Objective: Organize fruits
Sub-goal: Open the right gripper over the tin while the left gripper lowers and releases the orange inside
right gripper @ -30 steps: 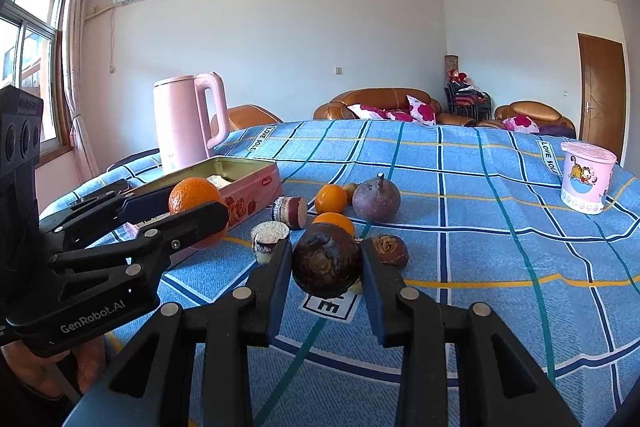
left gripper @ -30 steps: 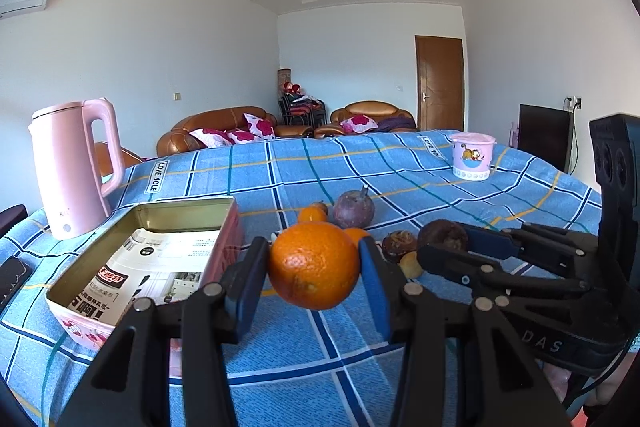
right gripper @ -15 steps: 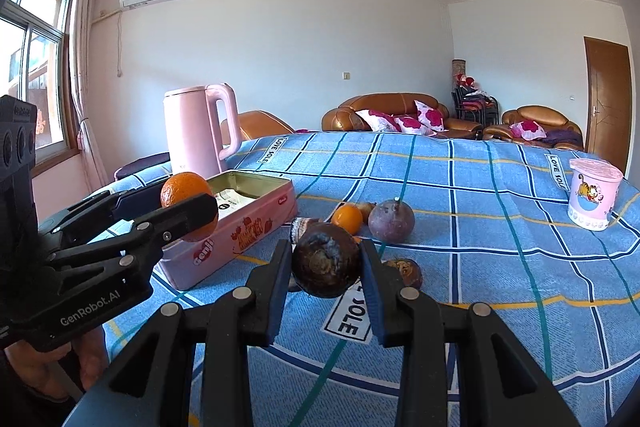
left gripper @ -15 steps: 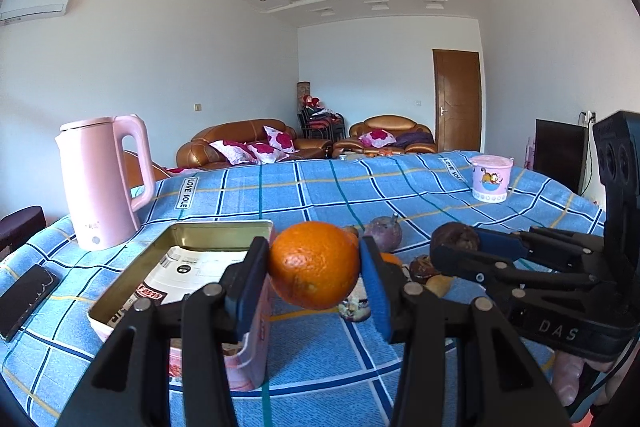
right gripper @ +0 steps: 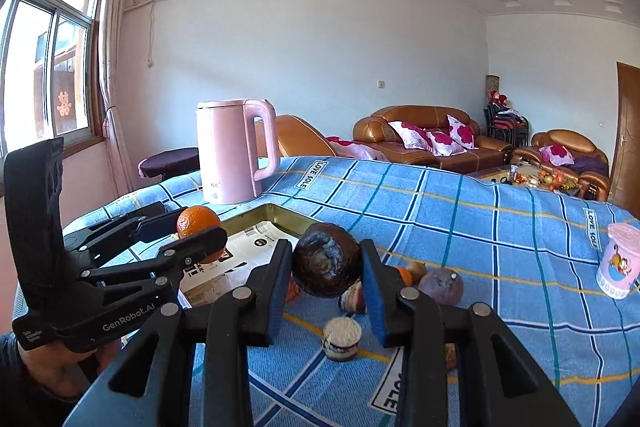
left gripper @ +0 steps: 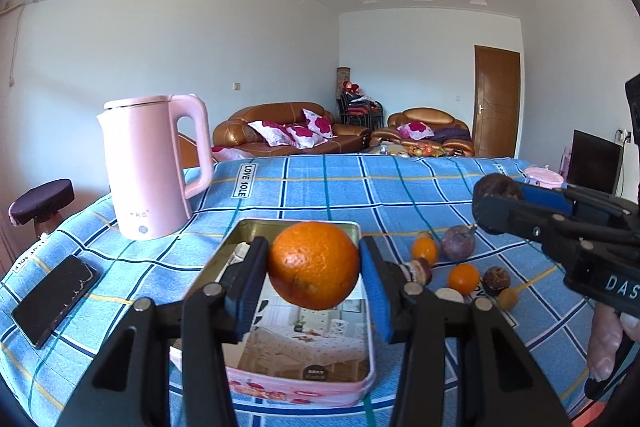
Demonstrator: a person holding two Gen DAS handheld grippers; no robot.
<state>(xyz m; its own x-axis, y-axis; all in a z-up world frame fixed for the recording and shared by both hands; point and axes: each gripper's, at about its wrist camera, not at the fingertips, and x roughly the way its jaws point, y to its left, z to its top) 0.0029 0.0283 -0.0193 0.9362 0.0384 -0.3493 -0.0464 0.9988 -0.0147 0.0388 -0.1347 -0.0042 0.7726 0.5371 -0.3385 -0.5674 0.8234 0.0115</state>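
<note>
My left gripper point(left gripper: 314, 277) is shut on a large orange point(left gripper: 314, 265), held in the air above the open pink tin box point(left gripper: 280, 391). In the right wrist view the same orange point(right gripper: 196, 223) hangs over the tin box point(right gripper: 280, 215) at the left. My right gripper point(right gripper: 326, 271) is shut on a dark brown wrinkled fruit point(right gripper: 326, 259), lifted above the table. That dark fruit point(left gripper: 498, 187) shows at the right of the left wrist view. Loose fruits lie right of the tin: a small orange point(left gripper: 463, 278), a purple round fruit point(left gripper: 458, 247), another small orange point(left gripper: 425, 250).
A pink kettle point(left gripper: 150, 167) stands behind the tin on the blue checked tablecloth point(left gripper: 400, 191). A black phone point(left gripper: 54, 301) lies near the left edge. A pink cup point(right gripper: 618, 261) stands at the far right. A small paper cup cake point(right gripper: 342, 333) sits below my right gripper.
Both grippers rose and swung left toward the tin with their fruits still held. The orange now hangs over the tin; the loose fruits have slid to the right in both views.
</note>
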